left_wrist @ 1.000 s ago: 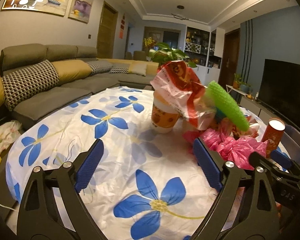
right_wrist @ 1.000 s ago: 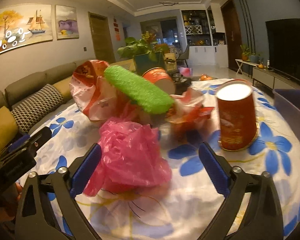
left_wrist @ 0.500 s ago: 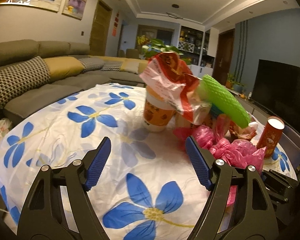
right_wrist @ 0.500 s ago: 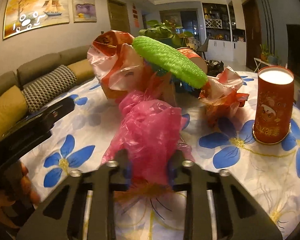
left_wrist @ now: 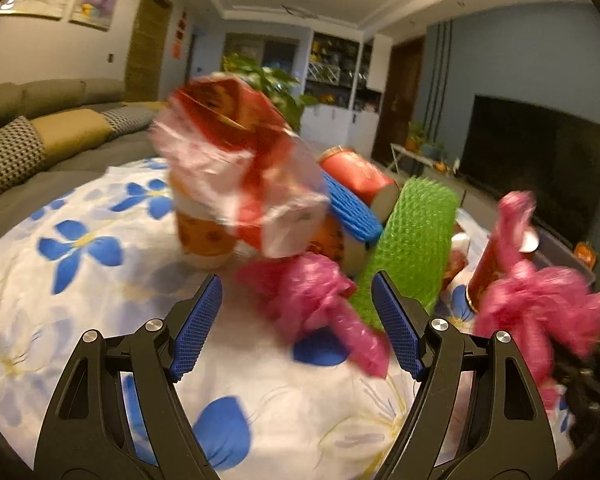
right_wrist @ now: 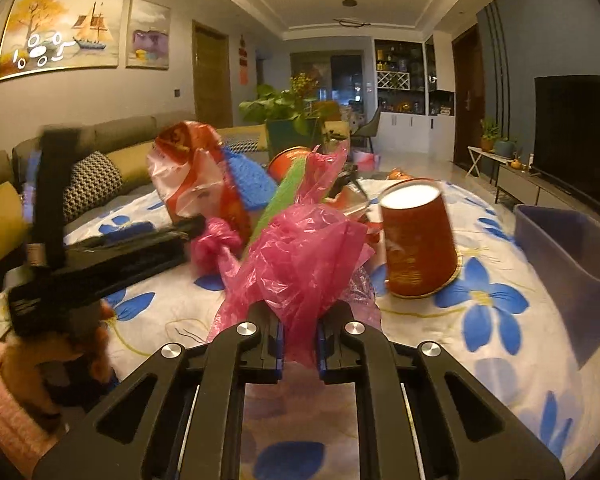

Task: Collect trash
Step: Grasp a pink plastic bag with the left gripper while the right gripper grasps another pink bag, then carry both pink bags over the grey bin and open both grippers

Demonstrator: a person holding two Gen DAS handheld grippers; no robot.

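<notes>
A heap of trash lies on the flowered tablecloth (left_wrist: 79,264). My right gripper (right_wrist: 300,346) is shut on a pink plastic bag (right_wrist: 300,264) and holds it above the cloth; this bag shows at the right of the left wrist view (left_wrist: 540,312). My left gripper (left_wrist: 297,328) is open, its jaws on either side of a second pink bag (left_wrist: 312,300), apart from it. Behind are a red-and-white plastic bag (left_wrist: 239,168) over a paper cup (left_wrist: 203,236), a green foam net (left_wrist: 416,240), a blue foam net (left_wrist: 352,212) and a red paper cup (right_wrist: 418,248).
A blue-grey plastic bin (right_wrist: 572,248) stands at the table's right edge. A grey sofa (left_wrist: 39,136) with cushions runs along the left. A television (left_wrist: 532,168) stands at the right. A potted plant (right_wrist: 287,120) is behind the heap.
My right gripper closed on the pink bag and lifted it. My left gripper moved right and forward to the second pink bag and narrowed its opening somewhat.
</notes>
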